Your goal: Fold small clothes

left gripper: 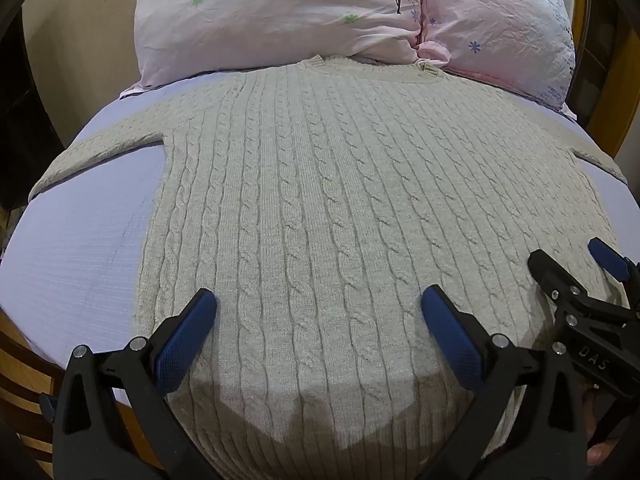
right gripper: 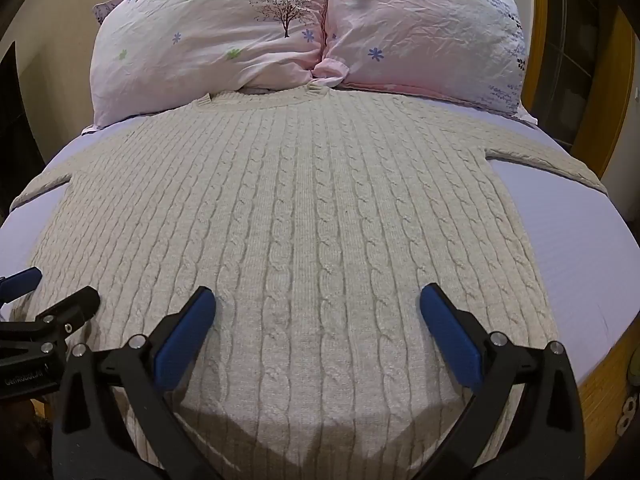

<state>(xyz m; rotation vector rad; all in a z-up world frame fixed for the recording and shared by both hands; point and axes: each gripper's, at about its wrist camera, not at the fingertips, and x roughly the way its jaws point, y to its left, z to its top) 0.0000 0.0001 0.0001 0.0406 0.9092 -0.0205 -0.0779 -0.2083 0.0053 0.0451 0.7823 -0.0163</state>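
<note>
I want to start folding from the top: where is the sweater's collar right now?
In both wrist views the collar is at the far end of the sweater, touching the pink pillows, straight ahead of both open grippers.

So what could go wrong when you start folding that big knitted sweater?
1. The sweater is thick cable knit, so the open left gripper and right gripper might pinch only the top layer.
2. Its collar touches the pillows; a fold toward them could bunch up.
3. The sleeves reach the bed edges and might slip off.
</note>
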